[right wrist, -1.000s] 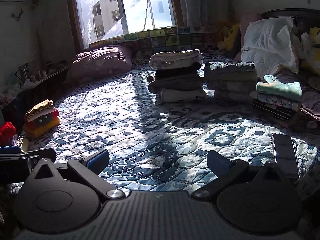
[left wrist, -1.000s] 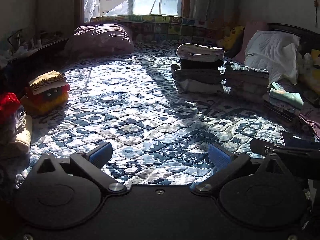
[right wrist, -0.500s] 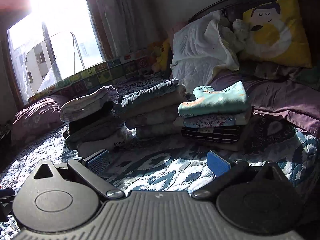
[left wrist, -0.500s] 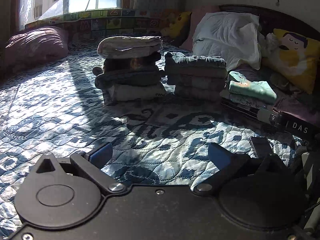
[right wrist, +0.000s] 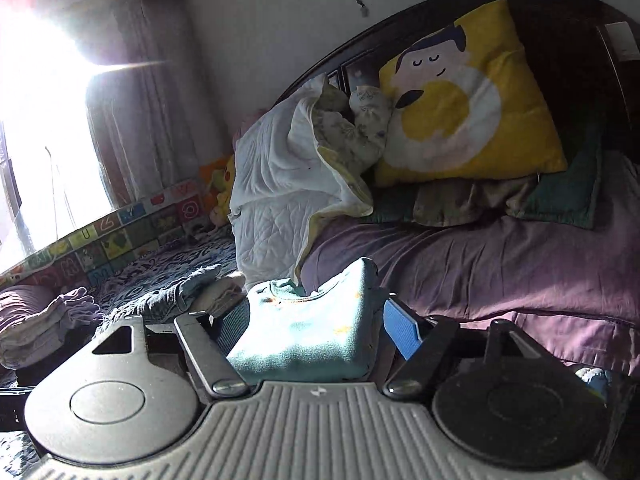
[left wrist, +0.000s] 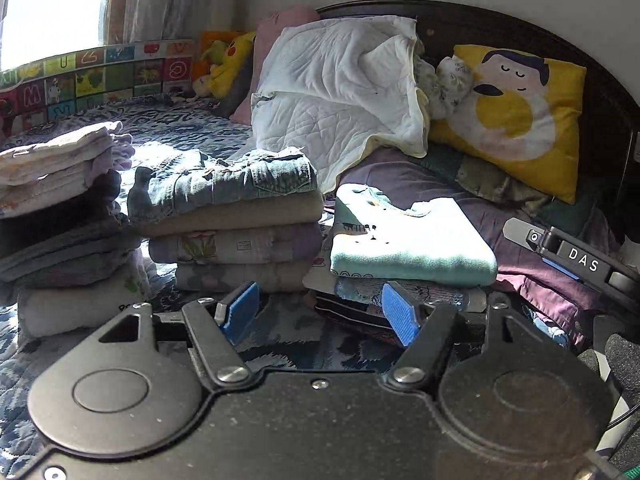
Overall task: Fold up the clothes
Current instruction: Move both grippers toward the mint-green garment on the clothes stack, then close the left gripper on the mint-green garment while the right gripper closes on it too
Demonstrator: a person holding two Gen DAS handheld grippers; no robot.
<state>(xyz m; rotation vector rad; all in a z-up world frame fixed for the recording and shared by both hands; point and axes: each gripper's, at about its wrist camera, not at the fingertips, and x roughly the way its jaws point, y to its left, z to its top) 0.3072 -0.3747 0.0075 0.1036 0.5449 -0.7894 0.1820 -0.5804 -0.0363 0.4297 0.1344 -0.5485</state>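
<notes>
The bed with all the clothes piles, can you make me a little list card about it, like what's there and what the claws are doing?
place: bed with blue patterned quilt
piles: three stacks of folded clothes, side by side
left pile top: pale folded cloth
middle pile top: folded jeans
right pile top: mint green top
behind the piles: white quilted blanket, yellow cartoon pillow
left claw: open, empty, low before the piles
right claw: open, pads either side of the mint green top
</notes>
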